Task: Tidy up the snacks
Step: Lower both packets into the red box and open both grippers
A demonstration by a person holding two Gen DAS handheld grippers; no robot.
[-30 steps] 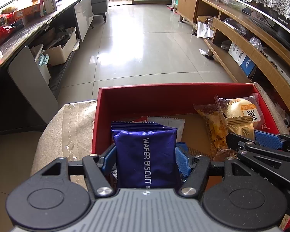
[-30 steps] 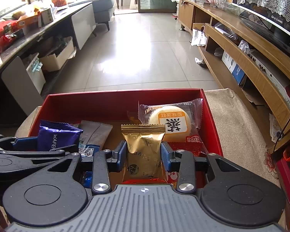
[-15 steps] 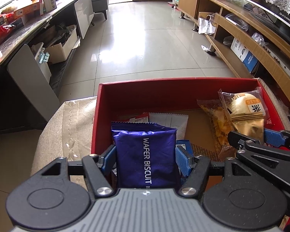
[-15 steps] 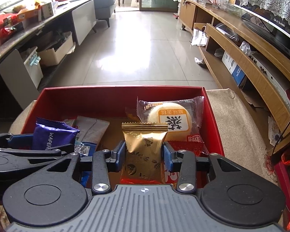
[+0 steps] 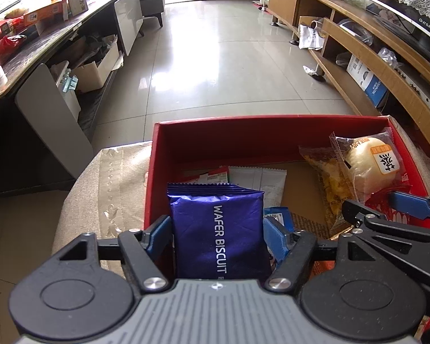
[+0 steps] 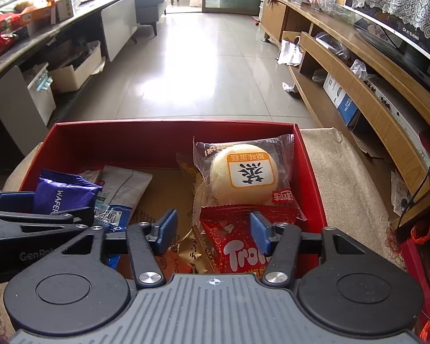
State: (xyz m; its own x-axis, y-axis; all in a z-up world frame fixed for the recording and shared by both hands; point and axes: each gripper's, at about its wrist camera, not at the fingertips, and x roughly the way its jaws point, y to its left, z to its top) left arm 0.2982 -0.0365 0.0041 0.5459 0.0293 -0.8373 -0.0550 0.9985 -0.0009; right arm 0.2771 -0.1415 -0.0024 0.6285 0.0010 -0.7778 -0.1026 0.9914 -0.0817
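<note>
Left wrist view: left gripper [image 5: 216, 233], jaws just opening, brackets blue foil wafer-biscuit packet [image 5: 218, 229] inside red cardboard box [image 5: 272, 137]; right gripper [image 6: 210, 228], likewise just opened, stands empty over a gold foil packet [image 6: 186, 253]. Release step; withdrawal comes next.

Tiled floor [image 5: 220, 66], wooden shelves [image 6: 367, 86]

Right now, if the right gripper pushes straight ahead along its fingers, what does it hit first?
Most likely the red Trolli packet lying between the right gripper's open jaws, with the wrapped bun just beyond it; depth is uncertain.

The right claw [image 6: 213, 228], whose jaws have just been opening, hangs empty over a gold packet [image 6: 186, 253] and red packet [image 6: 235, 246] in the red box [image 6: 157, 139].
</note>
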